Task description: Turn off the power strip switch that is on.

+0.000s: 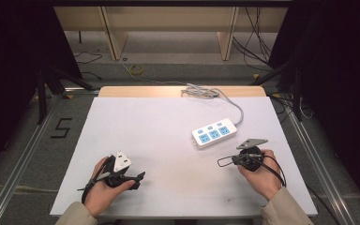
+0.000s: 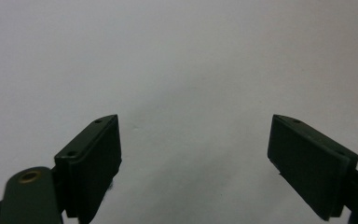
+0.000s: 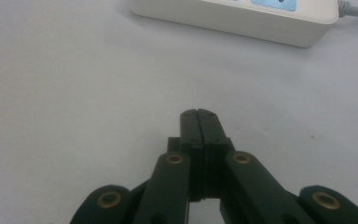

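Right gripper (image 3: 199,113) has its jaws pressed flat together w/ nothing between them. It hovers low over the white surface (image 1: 168,136), tips aimed toward the strip (image 1: 214,134). In the right gripper view the strip (image 3: 242,16) lies ahead, near but apart from the tips, its long white side facing the camera and a grey cord leaving at the right end. In the high view the right gripper (image 1: 221,161) sits in the right hand (image 1: 260,171) at the near right of the surface, tips pointing left, just short of the strip's near-left corner; grey plate on top, black cable looping back past the wrist.

Left gripper (image 2: 196,149) has its jaws wide apart, nothing between them, only bare white surface beneath. In the high view the left gripper (image 1: 140,177) rests in the left hand (image 1: 104,185) at the near left, tips pointing right, well apart from the strip.

Strip: white, three blue sockets w/ blue switches on top, lying at an angle right of centre. Its cord (image 1: 215,96) runs up and back to a loose bundle at the far edge of the surface. Beyond it, floor w/ cables and wooden frame legs.
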The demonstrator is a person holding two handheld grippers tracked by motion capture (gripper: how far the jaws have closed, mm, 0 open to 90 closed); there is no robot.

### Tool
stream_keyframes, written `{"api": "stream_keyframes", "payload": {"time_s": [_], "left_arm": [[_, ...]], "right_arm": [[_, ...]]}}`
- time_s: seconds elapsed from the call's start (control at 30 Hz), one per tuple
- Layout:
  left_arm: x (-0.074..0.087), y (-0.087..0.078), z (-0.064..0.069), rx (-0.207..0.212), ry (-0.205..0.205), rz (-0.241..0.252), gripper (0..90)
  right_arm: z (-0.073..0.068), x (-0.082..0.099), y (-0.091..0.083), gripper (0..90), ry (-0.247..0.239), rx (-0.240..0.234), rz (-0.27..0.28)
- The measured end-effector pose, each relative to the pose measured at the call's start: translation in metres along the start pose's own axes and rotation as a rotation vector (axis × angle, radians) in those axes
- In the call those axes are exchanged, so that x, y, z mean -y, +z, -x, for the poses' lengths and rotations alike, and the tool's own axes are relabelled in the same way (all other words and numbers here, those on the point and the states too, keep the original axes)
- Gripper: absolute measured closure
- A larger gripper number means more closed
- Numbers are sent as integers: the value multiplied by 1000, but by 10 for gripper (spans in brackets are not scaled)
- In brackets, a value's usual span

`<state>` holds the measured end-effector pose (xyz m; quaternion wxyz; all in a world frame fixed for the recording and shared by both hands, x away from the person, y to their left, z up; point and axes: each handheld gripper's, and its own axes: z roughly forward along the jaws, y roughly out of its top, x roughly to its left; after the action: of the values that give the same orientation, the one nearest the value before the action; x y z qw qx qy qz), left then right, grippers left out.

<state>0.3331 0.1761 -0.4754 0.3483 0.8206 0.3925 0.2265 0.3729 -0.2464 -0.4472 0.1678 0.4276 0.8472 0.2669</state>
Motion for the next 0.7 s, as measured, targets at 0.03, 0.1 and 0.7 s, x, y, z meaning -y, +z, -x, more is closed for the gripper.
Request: {"api": "stream_keyframes", "payload": {"time_s": [0.03, 0.1, 0.7], "left_arm": [[0, 0, 0, -1, -1, 2, 171], [0, 0, 0, -2, -1, 3, 171], [0, -1, 0, -6, -6, 2, 175]], "right_arm": [[1, -1, 1, 900, 3, -2, -3], [1, -2, 2, 900, 3, -2, -6], [6, -19, 9, 900, 9, -14, -20]]}}
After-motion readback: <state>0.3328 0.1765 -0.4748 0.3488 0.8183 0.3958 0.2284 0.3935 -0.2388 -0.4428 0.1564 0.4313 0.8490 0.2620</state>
